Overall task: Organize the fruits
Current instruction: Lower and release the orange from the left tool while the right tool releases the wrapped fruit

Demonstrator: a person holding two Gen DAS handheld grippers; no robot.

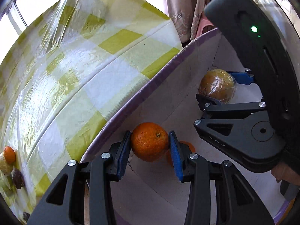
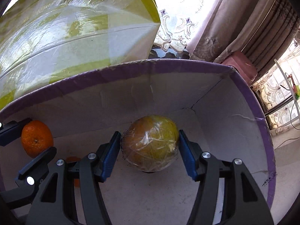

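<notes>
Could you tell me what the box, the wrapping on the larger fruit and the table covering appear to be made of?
Box: likely cardboard, matte white inside with creases and a purple edge. Wrapping on the larger fruit: thin clear plastic film, wrinkled and glinting. Table covering: probably glossy plastic sheet over a green-checked cloth, judging by its sheen and crinkles.

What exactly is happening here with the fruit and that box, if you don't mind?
A person is sorting fruit with two handheld tools. The left tool grips an orange, and the right tool grips a plastic-wrapped yellowish fruit. Both are inside the purple-rimmed cardboard box, where another orange fruit lies partly hidden. More fruit waits on the checked tablecloth.
</notes>
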